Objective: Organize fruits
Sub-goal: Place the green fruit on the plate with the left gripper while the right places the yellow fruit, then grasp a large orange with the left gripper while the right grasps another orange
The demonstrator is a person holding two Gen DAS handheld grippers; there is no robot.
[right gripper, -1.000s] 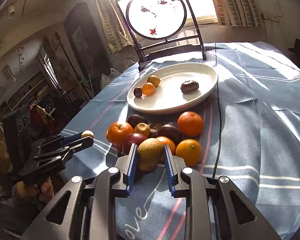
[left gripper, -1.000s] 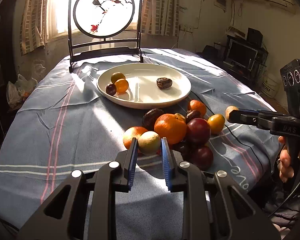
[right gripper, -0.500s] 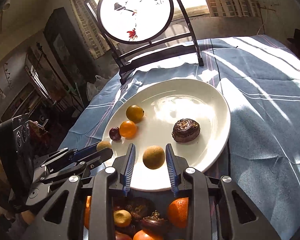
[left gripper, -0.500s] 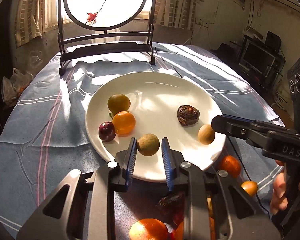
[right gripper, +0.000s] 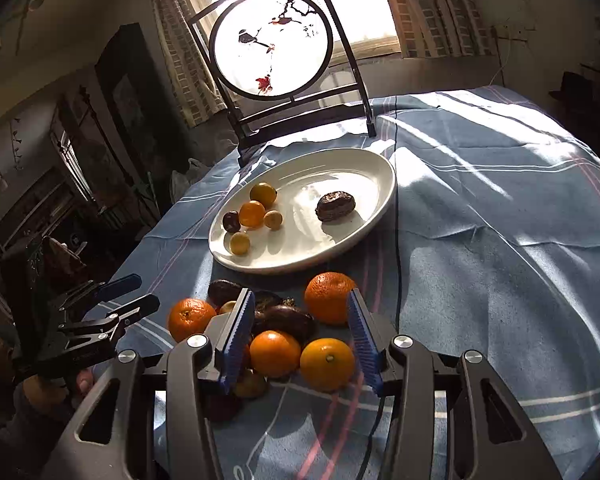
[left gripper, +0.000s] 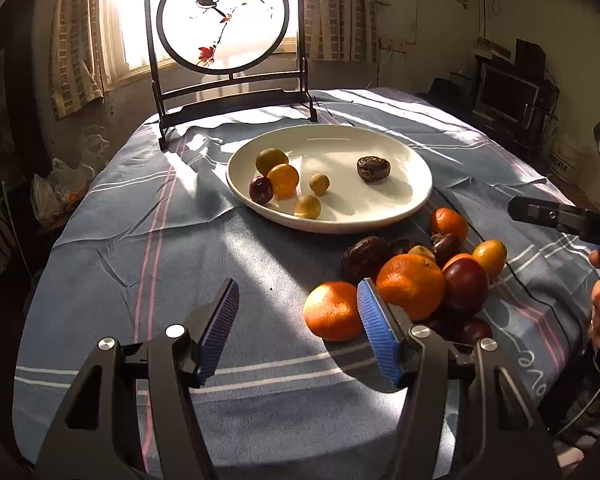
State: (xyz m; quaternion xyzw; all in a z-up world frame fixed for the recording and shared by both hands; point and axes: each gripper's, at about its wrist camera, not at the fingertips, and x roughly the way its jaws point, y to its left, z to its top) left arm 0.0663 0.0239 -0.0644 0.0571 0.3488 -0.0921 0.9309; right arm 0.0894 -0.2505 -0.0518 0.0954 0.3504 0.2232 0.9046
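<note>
Sunlit blue striped tablecloth (left gripper: 112, 240) covers the table, with one white plate (left gripper: 412, 196) as the landmark. On the plate lie six fruits: one dark wrinkled fruit (left gripper: 373, 169) toward its right, its long axis running left to right, and at the left a cluster of one greenish fruit (left gripper: 271, 161), one orange one (left gripper: 283, 180), one dark red one (left gripper: 260, 189) and two small yellow-brown ones (left gripper: 319, 183) (left gripper: 307, 206). Just in front of the plate sits one pile of fruit (left gripper: 412, 276), with at least three oranges among dark and red pieces; the exact count is hidden. Left gripper (left gripper: 296, 332) hangs in front of the plate and left of the pile, its jaws just opened wide, nothing between them. Right gripper (right gripper: 300, 336) hangs over the pile, jaws apart, gripping nothing. Behind the plate stands one round painted screen (left gripper: 224, 20).
</note>
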